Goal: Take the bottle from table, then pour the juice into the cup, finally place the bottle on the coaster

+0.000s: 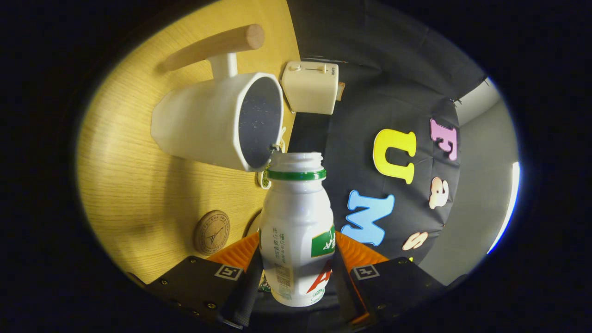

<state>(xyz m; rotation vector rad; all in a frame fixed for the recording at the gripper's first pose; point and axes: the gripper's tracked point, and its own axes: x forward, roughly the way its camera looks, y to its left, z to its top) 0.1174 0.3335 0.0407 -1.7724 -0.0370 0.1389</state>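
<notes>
A white plastic bottle (296,222) with a green neck ring and no cap sits between my fingers, and my gripper (296,263) is shut on its body. The whole view is rolled sideways, so the bottle is tipped over with its open mouth right at the rim of the white cup (217,122). The cup has a dark inside and a wooden handle (217,45), and stands on the wooden table (134,185). A round brown coaster (212,232) lies on the table near my one finger, apart from the cup. No liquid stream is visible.
A cream toaster (311,87) stands on the table just beyond the cup, near the table's edge. A small green-rimmed object (264,179) peeks out behind the bottle neck. Black booth cloth hangs beyond the table edge.
</notes>
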